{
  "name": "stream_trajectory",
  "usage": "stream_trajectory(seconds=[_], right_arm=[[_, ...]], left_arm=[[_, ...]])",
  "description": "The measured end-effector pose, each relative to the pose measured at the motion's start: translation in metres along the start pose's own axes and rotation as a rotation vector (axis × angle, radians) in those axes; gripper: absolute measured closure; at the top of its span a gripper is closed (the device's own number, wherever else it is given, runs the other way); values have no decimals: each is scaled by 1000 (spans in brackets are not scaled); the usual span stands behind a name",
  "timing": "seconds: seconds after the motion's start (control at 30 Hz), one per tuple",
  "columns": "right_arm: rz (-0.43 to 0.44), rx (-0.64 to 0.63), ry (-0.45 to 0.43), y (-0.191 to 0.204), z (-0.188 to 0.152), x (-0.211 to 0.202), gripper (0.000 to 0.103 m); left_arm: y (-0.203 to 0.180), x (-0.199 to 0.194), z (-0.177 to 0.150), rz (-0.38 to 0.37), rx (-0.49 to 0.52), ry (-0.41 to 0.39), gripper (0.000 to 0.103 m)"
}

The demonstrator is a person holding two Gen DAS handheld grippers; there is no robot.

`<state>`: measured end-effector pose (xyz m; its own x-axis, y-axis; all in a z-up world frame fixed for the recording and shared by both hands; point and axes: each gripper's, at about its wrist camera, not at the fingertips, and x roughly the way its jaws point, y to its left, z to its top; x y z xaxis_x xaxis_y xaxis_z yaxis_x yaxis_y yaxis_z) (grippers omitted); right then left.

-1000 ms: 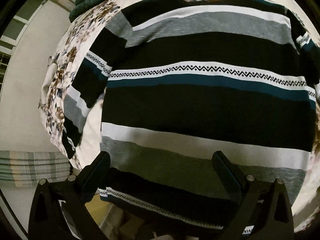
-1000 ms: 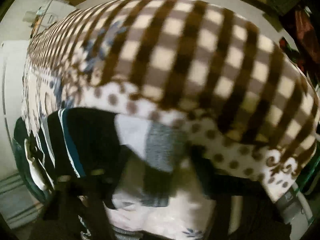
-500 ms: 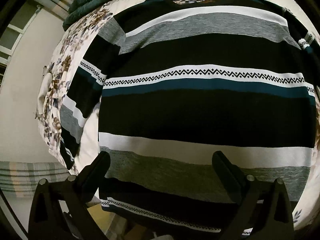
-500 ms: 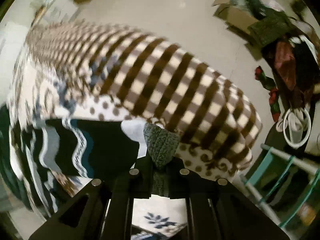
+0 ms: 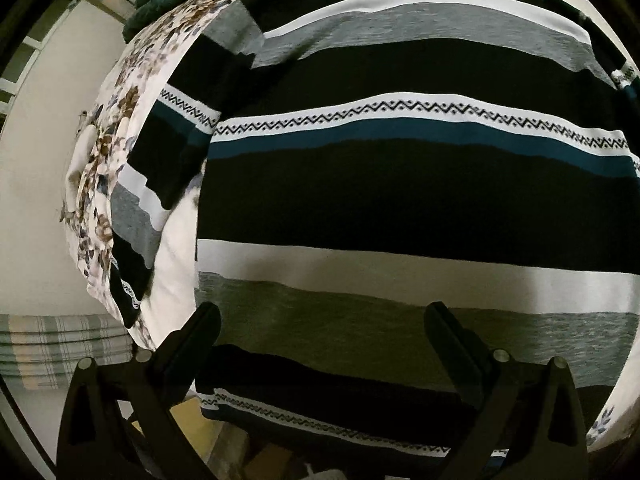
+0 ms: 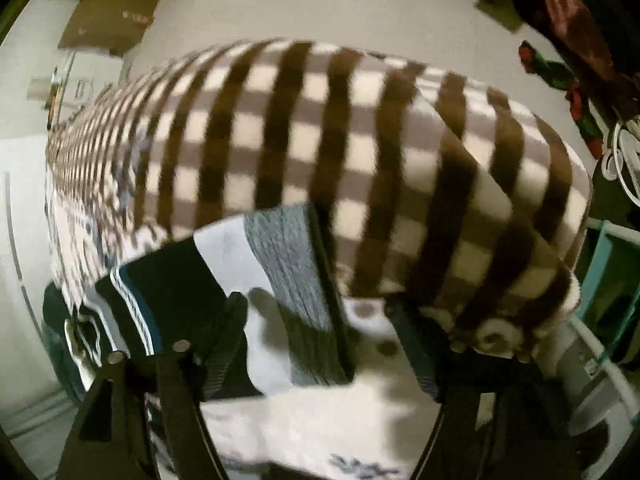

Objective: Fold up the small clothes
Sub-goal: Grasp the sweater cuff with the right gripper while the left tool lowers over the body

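A striped sweater (image 5: 400, 200) in black, white, grey and teal lies spread flat on a floral bedsheet (image 5: 108, 128), filling the left wrist view. My left gripper (image 5: 324, 320) hovers open over its grey band near the hem, nothing between the fingers. In the right wrist view, one sleeve of the sweater (image 6: 280, 280) lies flat on the sheet, its grey cuff end between the jaws. My right gripper (image 6: 320, 312) is opening, its pads apart from the sleeve.
A brown and cream checked blanket (image 6: 360, 152) lies folded just beyond the sleeve. A dark green blanket (image 5: 168, 4) sits at the bed's far corner. A striped rug (image 5: 60, 344) is on the floor at left. Cardboard (image 6: 108, 20) and clutter lie on the floor beyond.
The right gripper was shut on the sleeve's grey cuff half a second ago; now its jaws have spread and the sleeve lies on the bed. The left gripper drifted slightly closer over the sweater.
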<state>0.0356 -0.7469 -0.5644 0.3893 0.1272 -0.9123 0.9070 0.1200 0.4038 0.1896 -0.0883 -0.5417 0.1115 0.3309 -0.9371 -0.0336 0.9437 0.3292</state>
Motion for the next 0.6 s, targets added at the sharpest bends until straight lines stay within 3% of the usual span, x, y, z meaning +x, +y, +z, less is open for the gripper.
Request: stream_trajectory(seconds=[0.03,0.1,0.17,0.23,0.37,0.47,0.6], right_arm=[[-4,-19,-19,5,-3,0,22],[13,-92,-40,24,-10,2,39],[-17,-150,-12,42,-15,12,76],[-46,-176,-14,55,-23,16,90],[-118,-155,-94,59,-27,-10,94],[-113,-129,-163,59,-23,-44,95],[-153,-224,-147,96,-23,-49,94]], left_arm=[[1,1,0,1,-2,0,0],[5,3,0,3,-9,-1,0],[9,4,1,-1,-22,1,0],[15,3,3,-8,-37,-1,0],[26,1,6,-21,-55,-16,0],[36,2,6,-23,-68,-25,0],[52,7,5,-21,-95,-23,0]])
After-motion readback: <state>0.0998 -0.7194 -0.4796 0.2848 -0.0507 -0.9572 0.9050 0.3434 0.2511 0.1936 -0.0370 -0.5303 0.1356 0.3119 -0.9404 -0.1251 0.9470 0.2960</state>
